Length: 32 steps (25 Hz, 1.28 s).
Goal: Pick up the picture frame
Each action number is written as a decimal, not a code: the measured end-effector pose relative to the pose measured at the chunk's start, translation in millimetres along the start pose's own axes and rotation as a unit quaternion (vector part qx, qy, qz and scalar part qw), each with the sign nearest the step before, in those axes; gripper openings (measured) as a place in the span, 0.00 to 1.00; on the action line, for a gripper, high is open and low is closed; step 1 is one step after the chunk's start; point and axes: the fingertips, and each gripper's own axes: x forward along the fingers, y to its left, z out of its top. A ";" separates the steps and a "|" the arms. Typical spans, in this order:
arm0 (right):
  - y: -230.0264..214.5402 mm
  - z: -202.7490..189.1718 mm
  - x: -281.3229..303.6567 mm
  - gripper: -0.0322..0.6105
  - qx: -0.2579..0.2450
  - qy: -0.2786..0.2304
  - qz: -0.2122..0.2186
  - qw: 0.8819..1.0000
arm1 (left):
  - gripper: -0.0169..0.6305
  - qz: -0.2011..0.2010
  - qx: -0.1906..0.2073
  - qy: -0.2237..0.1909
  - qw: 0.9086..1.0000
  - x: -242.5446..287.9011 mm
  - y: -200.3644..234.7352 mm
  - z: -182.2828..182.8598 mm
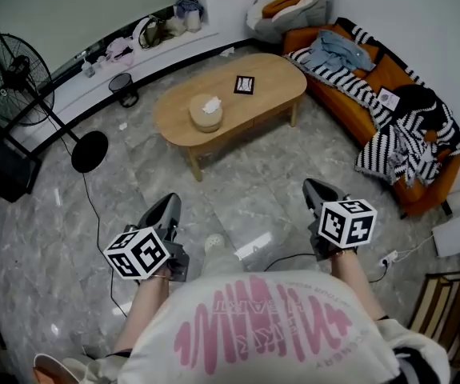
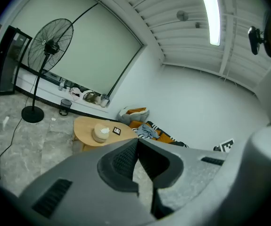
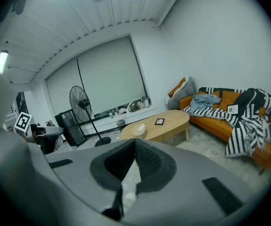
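Note:
A small black picture frame (image 1: 244, 85) lies flat on the oval wooden coffee table (image 1: 270, 86), towards its right half; it also shows in the left gripper view (image 2: 117, 131) and the right gripper view (image 3: 160, 121). My left gripper (image 1: 168, 208) and right gripper (image 1: 316, 189) hang over the marble floor, well short of the table, both pointing towards it. Each has its jaws shut with nothing between them, as the left gripper view (image 2: 136, 141) and right gripper view (image 3: 135, 142) show.
A round beige tissue holder (image 1: 206, 112) sits on the table's left half. An orange sofa (image 1: 390, 78) piled with striped blankets runs along the right. A standing fan (image 1: 12, 78) and its cable are at the left, a small bin (image 1: 124, 88) by the wall.

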 end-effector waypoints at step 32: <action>-45.6 173.1 307.7 0.06 0.080 -0.034 -0.042 0.995 | 0.03 -0.070 0.002 0.008 0.997 297.5 168.0 212.7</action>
